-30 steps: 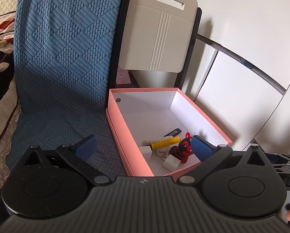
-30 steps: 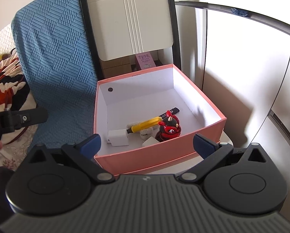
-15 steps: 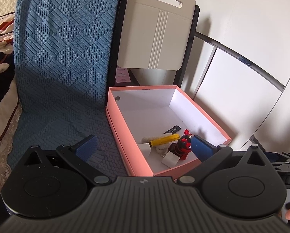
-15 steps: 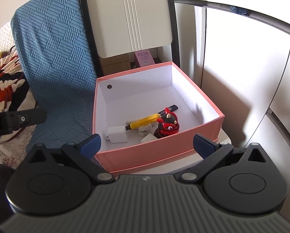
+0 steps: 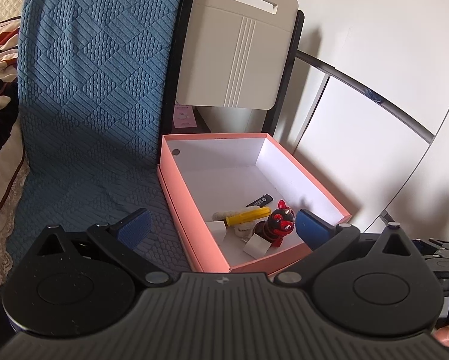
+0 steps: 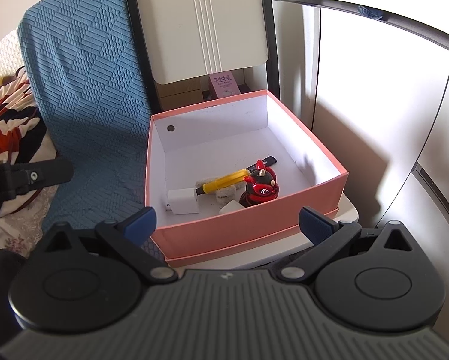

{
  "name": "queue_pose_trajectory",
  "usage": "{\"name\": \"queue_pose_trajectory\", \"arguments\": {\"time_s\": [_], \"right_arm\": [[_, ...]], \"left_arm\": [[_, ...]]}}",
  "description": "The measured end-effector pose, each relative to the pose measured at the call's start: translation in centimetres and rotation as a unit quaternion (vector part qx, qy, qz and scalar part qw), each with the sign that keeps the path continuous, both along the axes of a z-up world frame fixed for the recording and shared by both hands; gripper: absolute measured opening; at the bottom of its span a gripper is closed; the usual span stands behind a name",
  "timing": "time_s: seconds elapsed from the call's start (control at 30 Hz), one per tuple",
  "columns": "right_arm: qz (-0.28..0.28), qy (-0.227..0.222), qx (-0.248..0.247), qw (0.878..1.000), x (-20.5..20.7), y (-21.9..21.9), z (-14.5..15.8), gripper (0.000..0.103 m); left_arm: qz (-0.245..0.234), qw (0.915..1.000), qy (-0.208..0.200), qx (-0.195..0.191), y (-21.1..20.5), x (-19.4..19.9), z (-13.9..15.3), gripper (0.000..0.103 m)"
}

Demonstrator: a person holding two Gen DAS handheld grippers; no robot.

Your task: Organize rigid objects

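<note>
1. Two blue-tipped fingers of the left gripper point(image 5: 221, 225) stand spread wide and hold nothing; beyond them a pink box point(image 5: 191, 225) holds a red toy point(image 5: 280, 220) and a yellow screwdriver point(image 5: 248, 213) (near corner).
2. Right gripper point(image 6: 226, 219) likewise spread, empty, facing the box; a white charger point(image 6: 183, 201) lies beside the screwdriver.

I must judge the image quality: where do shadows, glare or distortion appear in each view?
Left wrist view: sunlight overexposes the white panel; the pink box has a shaded near corner. Right wrist view: the fisheye bends the dark rail; hard shadow lies behind the box.
</note>
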State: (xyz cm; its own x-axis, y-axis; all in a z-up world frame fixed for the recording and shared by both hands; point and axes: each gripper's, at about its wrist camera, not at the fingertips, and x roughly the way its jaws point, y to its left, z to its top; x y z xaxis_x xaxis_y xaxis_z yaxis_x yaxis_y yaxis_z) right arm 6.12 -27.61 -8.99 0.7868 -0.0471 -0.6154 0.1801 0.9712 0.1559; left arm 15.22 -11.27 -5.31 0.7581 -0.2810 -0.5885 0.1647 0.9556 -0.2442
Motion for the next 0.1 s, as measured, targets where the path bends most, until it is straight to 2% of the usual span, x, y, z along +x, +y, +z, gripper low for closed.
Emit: {"name": "queue_pose_trajectory", "arguments": {"time_s": [0.1], "right_arm": [[-0.002, 0.002, 0.0, 1.0, 0.06, -0.09, -0.09, 0.103]], "left_arm": [[-0.002, 1.0, 0.004, 0.0, -0.11, 0.02, -0.07, 0.103]]}}
